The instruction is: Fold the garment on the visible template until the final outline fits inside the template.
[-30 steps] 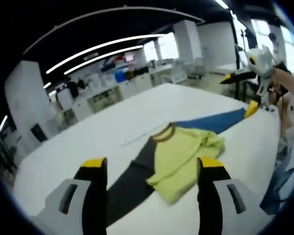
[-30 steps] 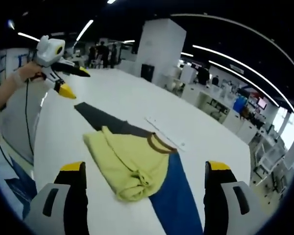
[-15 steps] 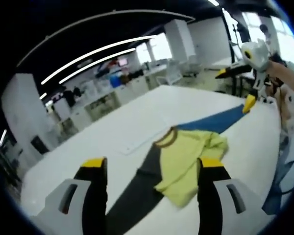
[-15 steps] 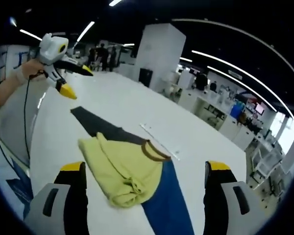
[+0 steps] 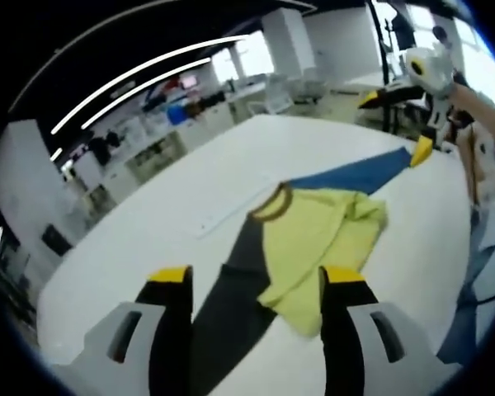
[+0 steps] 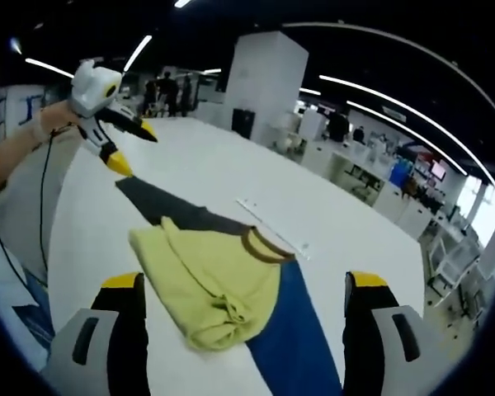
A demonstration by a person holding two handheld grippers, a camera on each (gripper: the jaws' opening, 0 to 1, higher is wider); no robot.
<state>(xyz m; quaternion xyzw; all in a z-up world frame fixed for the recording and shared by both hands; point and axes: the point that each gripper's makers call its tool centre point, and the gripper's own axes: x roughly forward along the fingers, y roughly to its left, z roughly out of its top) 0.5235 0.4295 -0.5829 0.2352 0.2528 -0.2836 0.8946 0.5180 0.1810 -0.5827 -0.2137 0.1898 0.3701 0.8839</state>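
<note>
A long-sleeved garment lies partly folded on the white table (image 5: 140,231). Its yellow body (image 5: 318,239) is bunched, with a brown collar (image 5: 272,202), a dark grey sleeve (image 5: 231,305) and a blue sleeve (image 5: 355,175). My left gripper (image 5: 256,285) hovers open above the grey sleeve's end. In the right gripper view the yellow body (image 6: 210,272) sits ahead of my open right gripper (image 6: 244,285), with the blue sleeve (image 6: 289,330) running toward it. The left gripper (image 6: 134,148) hangs over the grey sleeve (image 6: 161,202). The right gripper (image 5: 394,125) hangs near the blue sleeve's end.
A thin white strip (image 6: 272,227) lies on the table just beyond the collar. The table's near edge runs by a person's forearm (image 6: 12,153) and blue clothing (image 5: 478,272). Desks, chairs and a white pillar (image 6: 260,82) stand far behind.
The left gripper has come lower and closer to the grey sleeve, and its jaws look slightly narrower. The right gripper has barely shifted. The garment lies as before.
</note>
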